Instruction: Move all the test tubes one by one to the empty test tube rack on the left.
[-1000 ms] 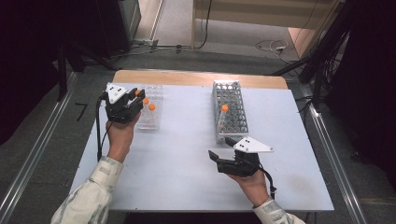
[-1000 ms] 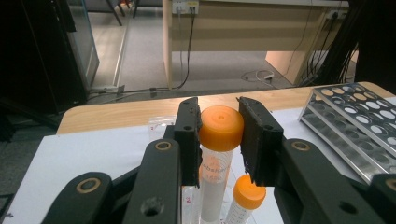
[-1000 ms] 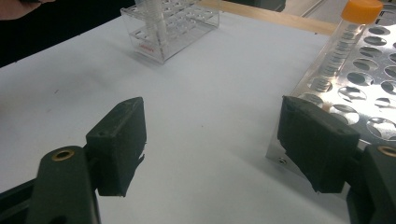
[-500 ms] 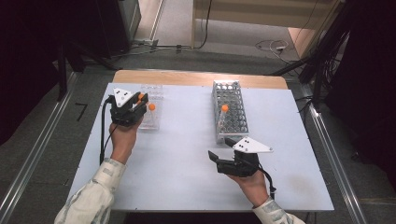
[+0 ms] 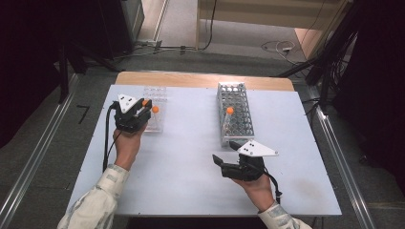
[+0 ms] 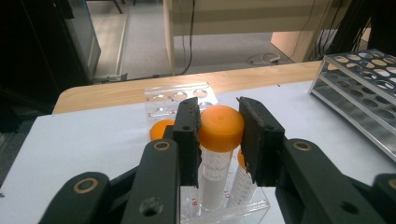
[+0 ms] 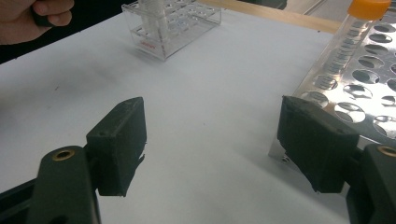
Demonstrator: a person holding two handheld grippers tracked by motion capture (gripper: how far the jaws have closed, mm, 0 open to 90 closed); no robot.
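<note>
Gripping the orange-capped clear plastic tube [image 6: 215,154] at its cap, the left claw [image 6: 219,135] is clenched on it, the tube seated in the clear acrylic rack [image 6: 180,98] beneath. Lift straight up to avoid snagging neighbouring tubes. The right claw [image 7: 212,140] rests released beside the metal rack [image 7: 369,70]. The left hand now sits lower-right of a second ago.

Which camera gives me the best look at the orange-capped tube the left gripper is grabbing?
The left gripper view: the orange-capped tube sits close up between the left gripper jaws, standing in the clear rack, cap and printed label plain. The high view shows its orange cap as a small dot by that gripper. The right gripper view shows the clear rack far off, with the tubes blurred.
</note>
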